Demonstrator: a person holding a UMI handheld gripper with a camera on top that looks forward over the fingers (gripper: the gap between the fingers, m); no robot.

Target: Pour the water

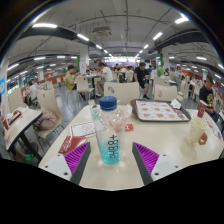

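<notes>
White desk, cafeteria behind with seated people. Left finger pad, then water bottle (blue cap, upright on the desk) standing between the fingers, gap either side. Claw apart, not clamped. Right of the bottle and farther back, a tray; a cup near the desk's right edge.

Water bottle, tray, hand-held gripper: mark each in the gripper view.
Water bottle [109, 140], gripper view, on its label.
Tray [160, 119], gripper view, on its near rim.
Hand-held gripper [109, 157], gripper view, midway between fingertips, around the bottle.
</notes>
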